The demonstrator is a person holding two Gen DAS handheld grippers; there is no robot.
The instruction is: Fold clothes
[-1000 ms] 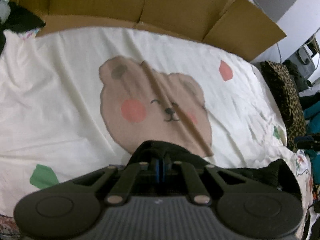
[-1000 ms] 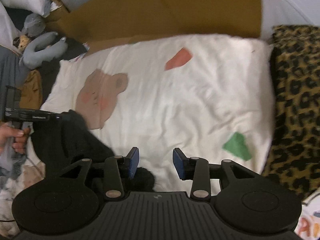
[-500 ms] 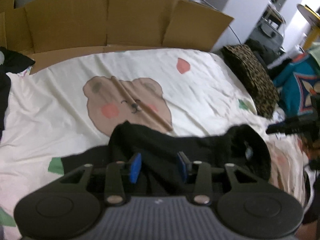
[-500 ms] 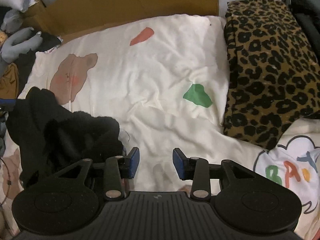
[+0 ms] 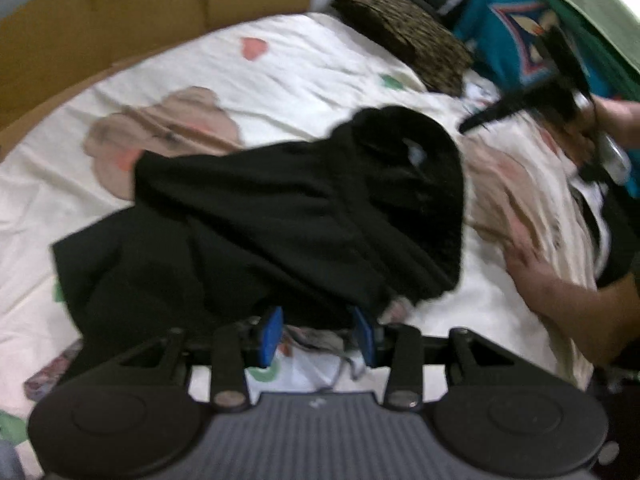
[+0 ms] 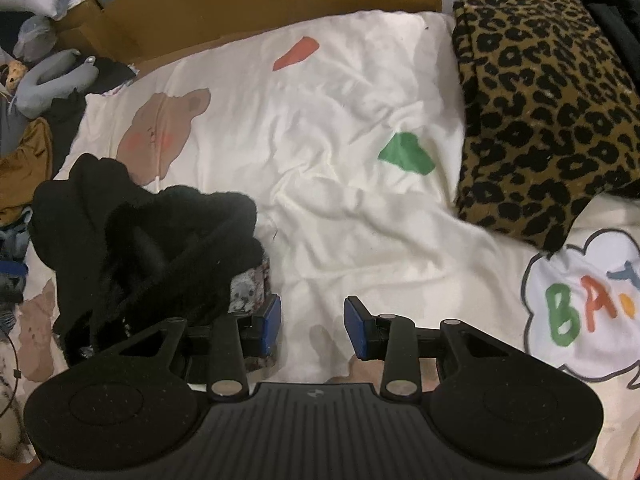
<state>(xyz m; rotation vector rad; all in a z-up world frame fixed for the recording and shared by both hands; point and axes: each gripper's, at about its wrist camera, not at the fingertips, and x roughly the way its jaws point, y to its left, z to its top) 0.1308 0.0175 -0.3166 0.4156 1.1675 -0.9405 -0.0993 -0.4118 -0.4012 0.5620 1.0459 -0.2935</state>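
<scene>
A black garment lies in a crumpled heap on the cream bear-print bed sheet. My left gripper hovers just short of its near edge, open, with only sheet showing between the blue pads. In the right wrist view the same garment is bunched to the left of my right gripper, which is open over bare sheet and holds nothing. The left wrist view shows the right gripper at the far right, held in a hand.
A folded leopard-print cloth lies on the right of the bed. Brown cardboard lines the far edge. Grey soft toys and other clothes sit at the far left. A person's bare arm rests on the bed's right side.
My left gripper, shut on the black garment a second ago, has opened and pulled back; the garment now lies loose on the sheet. The right gripper has shifted right, away from the garment.
</scene>
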